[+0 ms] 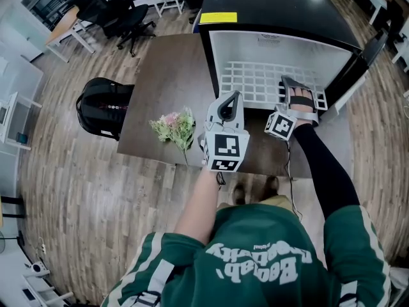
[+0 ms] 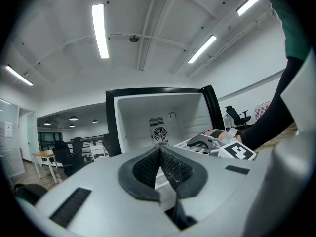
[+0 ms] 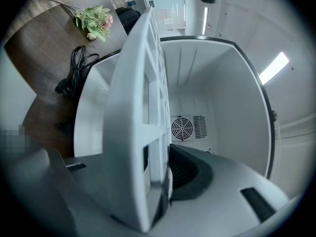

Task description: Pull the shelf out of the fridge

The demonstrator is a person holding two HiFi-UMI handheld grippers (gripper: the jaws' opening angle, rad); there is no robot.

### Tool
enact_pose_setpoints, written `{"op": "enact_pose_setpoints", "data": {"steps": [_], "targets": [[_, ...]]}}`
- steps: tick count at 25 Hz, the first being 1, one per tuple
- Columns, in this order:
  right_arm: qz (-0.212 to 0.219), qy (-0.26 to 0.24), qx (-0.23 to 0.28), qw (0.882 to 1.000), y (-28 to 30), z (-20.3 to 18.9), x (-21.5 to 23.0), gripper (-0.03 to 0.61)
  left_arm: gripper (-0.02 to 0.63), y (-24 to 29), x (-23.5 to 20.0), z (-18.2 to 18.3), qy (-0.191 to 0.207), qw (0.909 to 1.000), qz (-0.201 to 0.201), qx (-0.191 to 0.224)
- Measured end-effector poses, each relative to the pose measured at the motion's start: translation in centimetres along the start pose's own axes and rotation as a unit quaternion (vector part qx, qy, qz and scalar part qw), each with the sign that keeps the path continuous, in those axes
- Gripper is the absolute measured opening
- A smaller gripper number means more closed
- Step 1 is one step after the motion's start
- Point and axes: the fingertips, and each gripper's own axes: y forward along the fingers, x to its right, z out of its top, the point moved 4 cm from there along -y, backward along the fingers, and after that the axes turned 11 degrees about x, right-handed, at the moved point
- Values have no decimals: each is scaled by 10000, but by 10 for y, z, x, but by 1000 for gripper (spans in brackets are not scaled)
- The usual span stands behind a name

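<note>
A small black fridge stands open on the table, with a white grid shelf in its white interior. My right gripper reaches into the opening at the shelf's front right. In the right gripper view the shelf runs edge-on between the jaws, and my right gripper is shut on it. The fan grille on the fridge's back wall shows behind. My left gripper hovers above the table in front of the fridge. In its own view my left gripper has its pads together with nothing between them.
A bunch of artificial flowers lies on the brown table left of the fridge. A black cable lies on the table. The fridge door stands open at the right. A black bag sits on the floor to the left.
</note>
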Motion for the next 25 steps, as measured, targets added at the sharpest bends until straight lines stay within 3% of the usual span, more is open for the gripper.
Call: {"op": "enact_pose_setpoints", "data": {"steps": [14,25], "targets": [[-35,35,30,10000,-8,3,-1,146,15,-3,2,7,63,10000,3,15],[-4,97,95,9999,-22,7,-5,146,15,-16,26,26,266,9996,10,28]]}}
